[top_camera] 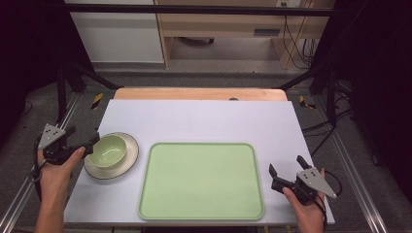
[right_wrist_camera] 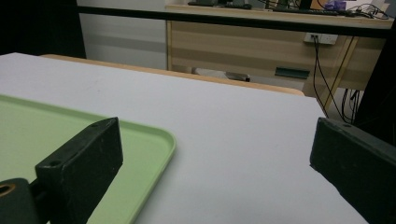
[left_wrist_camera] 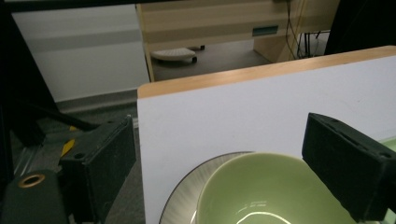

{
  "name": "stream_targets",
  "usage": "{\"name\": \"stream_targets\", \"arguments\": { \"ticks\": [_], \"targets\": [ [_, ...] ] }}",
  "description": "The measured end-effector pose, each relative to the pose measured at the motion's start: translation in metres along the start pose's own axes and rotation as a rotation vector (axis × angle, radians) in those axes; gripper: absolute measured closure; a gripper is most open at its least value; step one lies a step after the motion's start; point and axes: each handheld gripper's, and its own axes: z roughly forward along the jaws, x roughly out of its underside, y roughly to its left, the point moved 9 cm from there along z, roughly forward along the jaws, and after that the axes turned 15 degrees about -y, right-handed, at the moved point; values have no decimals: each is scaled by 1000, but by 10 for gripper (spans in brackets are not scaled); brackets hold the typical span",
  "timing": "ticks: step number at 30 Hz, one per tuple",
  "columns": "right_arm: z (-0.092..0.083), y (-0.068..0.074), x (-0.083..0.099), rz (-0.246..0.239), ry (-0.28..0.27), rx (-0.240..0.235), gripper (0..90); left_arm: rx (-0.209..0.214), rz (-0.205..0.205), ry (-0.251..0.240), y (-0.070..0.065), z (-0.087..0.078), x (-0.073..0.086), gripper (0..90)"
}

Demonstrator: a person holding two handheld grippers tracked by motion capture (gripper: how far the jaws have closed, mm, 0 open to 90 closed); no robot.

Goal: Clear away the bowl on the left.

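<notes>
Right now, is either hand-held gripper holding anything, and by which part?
Nothing is held. The left hand-held gripper is open at the green bowl, its jaws on either side of the near rim without pressing. The right hand-held gripper is open over bare table.

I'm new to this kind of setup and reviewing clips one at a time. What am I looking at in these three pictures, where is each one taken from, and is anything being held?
There is no robot here: a person holds a hand-operated black two-jaw gripper in each hand. The high view looks down on the white table top from above the person's side. The other two pictures come from small cameras riding on the grippers, looking along their jaws.

On the table lie a pale green rounded rectangular plastic tray and a pale green ceramic bowl standing on a cream dark-rimmed round plate.

The left gripper is at the bowl, its jaws open on either side of the bowl's near rim, not yet pressing it. The right gripper is open beside the tray's right edge. Nothing is held.
</notes>
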Motion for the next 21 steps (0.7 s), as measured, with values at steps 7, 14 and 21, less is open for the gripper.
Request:
{"name": "stream_targets", "arguments": {
  "ticks": [7,14,21],
  "targets": [
    [2,3,2,-5,6,-10,29,3,-46,85,5,-1,13,133],
    [3,4,2,-4,7,-12,30,25,-40,175,1,2,32,163],
    [3,6,2,-7,14,-18,30,9,-69,235,5,3,47,240]
  ]
}}
